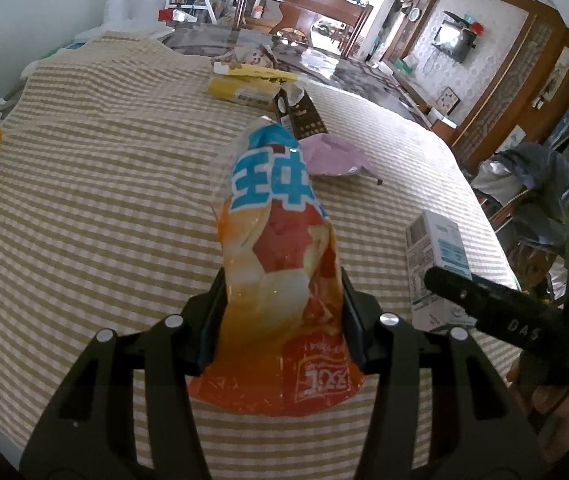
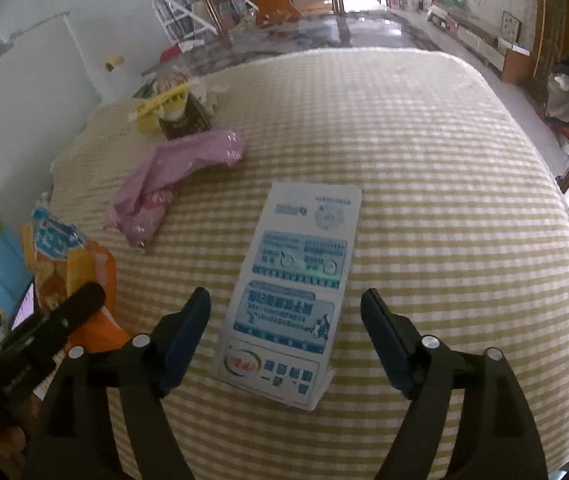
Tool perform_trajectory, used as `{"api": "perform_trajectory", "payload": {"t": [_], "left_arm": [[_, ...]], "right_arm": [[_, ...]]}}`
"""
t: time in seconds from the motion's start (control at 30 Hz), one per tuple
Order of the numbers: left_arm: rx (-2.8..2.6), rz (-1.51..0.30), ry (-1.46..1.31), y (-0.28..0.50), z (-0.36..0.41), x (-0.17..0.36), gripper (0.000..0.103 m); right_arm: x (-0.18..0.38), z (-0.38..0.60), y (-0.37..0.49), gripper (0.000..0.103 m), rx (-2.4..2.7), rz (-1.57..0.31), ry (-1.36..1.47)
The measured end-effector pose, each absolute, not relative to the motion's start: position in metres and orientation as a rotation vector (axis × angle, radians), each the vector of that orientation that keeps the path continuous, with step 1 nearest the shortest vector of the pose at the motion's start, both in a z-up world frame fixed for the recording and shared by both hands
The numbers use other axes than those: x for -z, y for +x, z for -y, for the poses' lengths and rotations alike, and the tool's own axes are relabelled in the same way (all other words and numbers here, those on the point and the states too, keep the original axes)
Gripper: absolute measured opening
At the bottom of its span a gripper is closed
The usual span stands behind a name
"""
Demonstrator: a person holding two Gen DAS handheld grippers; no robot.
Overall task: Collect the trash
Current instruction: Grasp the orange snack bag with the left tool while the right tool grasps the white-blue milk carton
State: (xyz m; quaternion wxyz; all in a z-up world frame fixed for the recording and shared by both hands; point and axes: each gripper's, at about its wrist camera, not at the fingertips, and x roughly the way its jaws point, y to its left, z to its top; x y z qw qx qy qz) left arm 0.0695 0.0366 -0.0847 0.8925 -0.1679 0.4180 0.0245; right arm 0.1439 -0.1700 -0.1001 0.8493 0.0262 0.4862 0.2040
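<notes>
Striped beige-and-white cloth [image 2: 424,168] covers the whole working surface, a wide padded top with a tiled floor, wooden furniture and a bright doorway behind it. At the far left of the right wrist view a blue holder [image 2: 2,276] stands at the cloth's edge. Next comes the left gripper [image 1: 282,312], its jaws clamped on both sides of an orange snack bag [image 1: 280,264] with a blue-lettered top; the bag is squeezed between the pads and sticks out ahead of them, its sealed bottom edge spreading toward the camera. In the right wrist view the same bag shows at the left, with a dark finger of the left gripper in front of it. Beyond the bag, toward the far edge, lies a cluster of litter: a yellow box [image 1: 240,94], a dark brown carton [image 1: 302,114] with its top torn open, and a crumpled pink wrapper [image 2: 164,184] lying nearer, just beside the carton. Further right, apart from the wrapper, a white carton with blue print [image 2: 296,288] lies flat on the cloth, its long side pointing away from the camera. The right gripper [image 2: 286,336] hovers over the near end of this carton with its jaws spread wide, one finger on each side and clear gaps between the pads and the carton's edges, so nothing is gripped. To the far right, off the cloth, a chair draped with grey clothing [image 1: 532,188] stands on the floor.
</notes>
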Motion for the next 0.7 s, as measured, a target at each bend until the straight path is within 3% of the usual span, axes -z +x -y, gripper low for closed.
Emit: {"api": "perform_trajectory", "payload": {"t": [0.7], "left_arm": [[-0.053,-0.809,-0.248,0.069,-0.012,0.063,0.050]], "right_arm": [[0.102,0.166,0.145,0.077,-0.435,-0.978,0.066]]}}
